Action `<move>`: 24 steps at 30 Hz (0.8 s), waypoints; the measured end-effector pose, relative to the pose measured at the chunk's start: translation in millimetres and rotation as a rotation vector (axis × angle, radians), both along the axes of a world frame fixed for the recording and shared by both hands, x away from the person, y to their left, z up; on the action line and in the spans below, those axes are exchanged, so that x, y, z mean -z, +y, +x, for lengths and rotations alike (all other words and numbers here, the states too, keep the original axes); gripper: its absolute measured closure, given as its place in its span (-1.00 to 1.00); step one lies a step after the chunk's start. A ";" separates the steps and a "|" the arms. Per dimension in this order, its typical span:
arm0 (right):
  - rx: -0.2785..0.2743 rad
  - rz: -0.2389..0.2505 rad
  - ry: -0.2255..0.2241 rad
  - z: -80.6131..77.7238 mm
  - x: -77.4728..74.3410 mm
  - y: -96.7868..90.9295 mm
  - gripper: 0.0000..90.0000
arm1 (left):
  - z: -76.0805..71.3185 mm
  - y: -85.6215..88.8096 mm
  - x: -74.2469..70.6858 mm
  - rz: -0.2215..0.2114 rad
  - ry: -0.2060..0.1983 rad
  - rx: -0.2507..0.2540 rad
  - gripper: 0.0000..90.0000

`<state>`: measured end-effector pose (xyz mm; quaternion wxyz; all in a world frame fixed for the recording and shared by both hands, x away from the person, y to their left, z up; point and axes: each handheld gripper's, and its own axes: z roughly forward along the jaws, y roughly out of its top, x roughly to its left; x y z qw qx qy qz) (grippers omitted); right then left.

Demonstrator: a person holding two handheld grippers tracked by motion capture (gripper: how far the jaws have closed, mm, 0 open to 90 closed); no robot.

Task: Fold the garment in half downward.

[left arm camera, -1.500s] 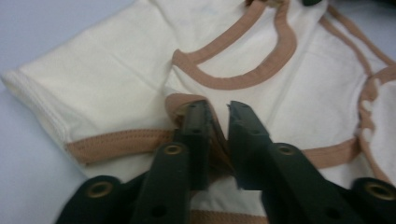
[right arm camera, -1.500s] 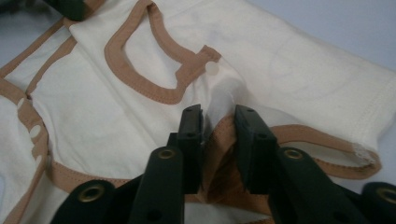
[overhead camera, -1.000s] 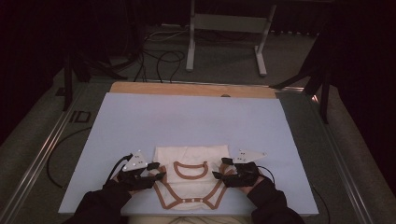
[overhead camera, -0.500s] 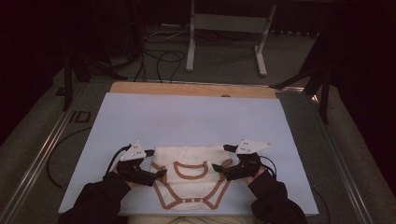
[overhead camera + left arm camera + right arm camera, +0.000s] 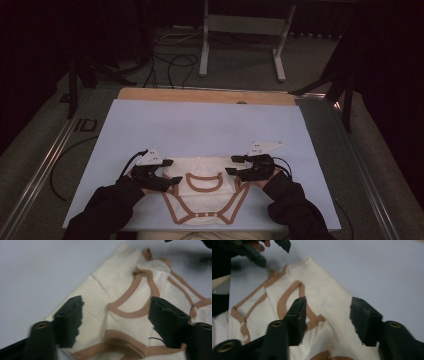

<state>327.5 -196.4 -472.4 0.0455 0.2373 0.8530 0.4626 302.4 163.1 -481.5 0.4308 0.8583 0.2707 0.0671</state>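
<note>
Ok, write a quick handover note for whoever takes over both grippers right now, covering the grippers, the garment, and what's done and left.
Left gripper: jaws apart over the left shoulder of the baby bodysuit, just been closing, nothing pinched yet.
Right gripper: jaws apart over the right shoulder, also just been closing, not gripping.
The cream bodysuit with brown trim lies at the near edge of the white table; its top part looks folded over, though how far the folding has got is unclear.
Left, probably: grip both shoulders and continue folding.

Pale table — cream bodysuit flat.

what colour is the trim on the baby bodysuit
Tan-brown trim on a cream bodysuit; clearest in the left gripper view.
</note>
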 end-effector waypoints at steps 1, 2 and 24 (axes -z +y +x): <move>-0.007 -0.009 0.009 1.2 2.5 0.9 0.27 | 1.6 0.0 1.6 -0.001 0.016 0.008 -0.12; -0.011 -0.024 0.013 2.0 5.7 2.4 0.32 | 3.7 -0.6 3.5 0.006 0.030 0.013 0.00; -0.034 -0.142 0.139 13.2 46.4 13.2 0.68 | 17.7 -15.8 33.2 0.117 0.140 0.030 0.67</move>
